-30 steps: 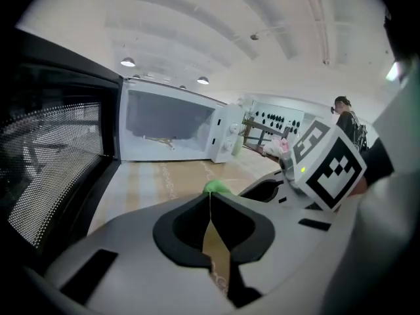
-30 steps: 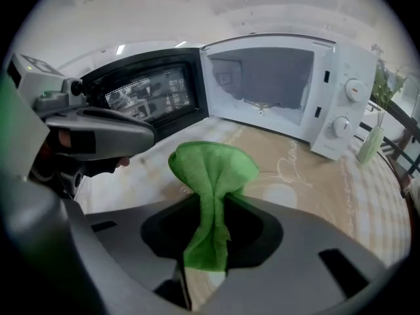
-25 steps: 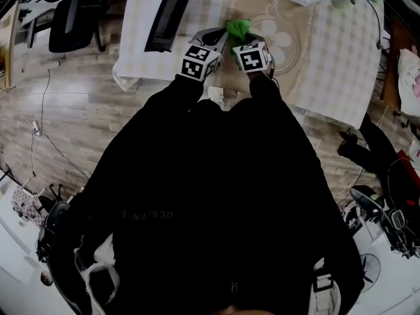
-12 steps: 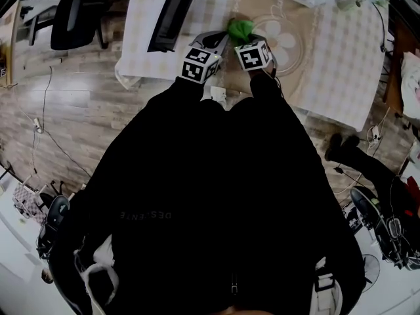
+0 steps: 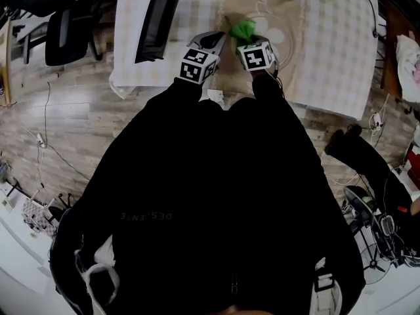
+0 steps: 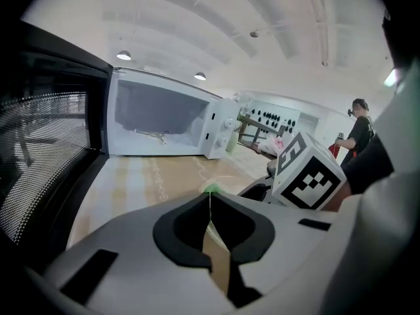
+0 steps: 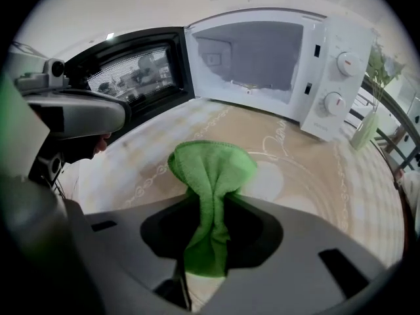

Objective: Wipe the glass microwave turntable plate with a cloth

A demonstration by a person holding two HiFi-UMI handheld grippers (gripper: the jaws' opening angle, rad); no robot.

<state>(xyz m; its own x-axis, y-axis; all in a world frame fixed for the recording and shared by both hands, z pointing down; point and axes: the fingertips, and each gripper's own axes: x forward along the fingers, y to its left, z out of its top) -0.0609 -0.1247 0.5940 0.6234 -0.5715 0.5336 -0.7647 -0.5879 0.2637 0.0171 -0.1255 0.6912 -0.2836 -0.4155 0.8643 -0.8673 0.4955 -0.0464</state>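
My right gripper (image 7: 211, 205) is shut on a green cloth (image 7: 213, 169), whose bunched top stands up past the jaws. In the head view the cloth (image 5: 241, 28) sits just beyond the right gripper (image 5: 244, 38). Past it, a round rim with a pale petal shape, seemingly the glass plate (image 7: 315, 176), lies flat on the tan tablecloth; glass or print is hard to tell. My left gripper (image 6: 210, 199) has its jaws closed together with only a thin pale line between them. It hovers close to the left of the right one (image 5: 220, 38).
A white microwave (image 7: 262, 64) stands open and empty at the back of the table, its dark door (image 7: 131, 71) swung out to the left. A slim vase (image 7: 364, 130) stands to its right. An office chair (image 5: 65, 31) is left of the table (image 5: 328, 64).
Both grippers and the cloth stay almost where they were, drifting slightly toward the table's far side. Neither gripper's state has changed.
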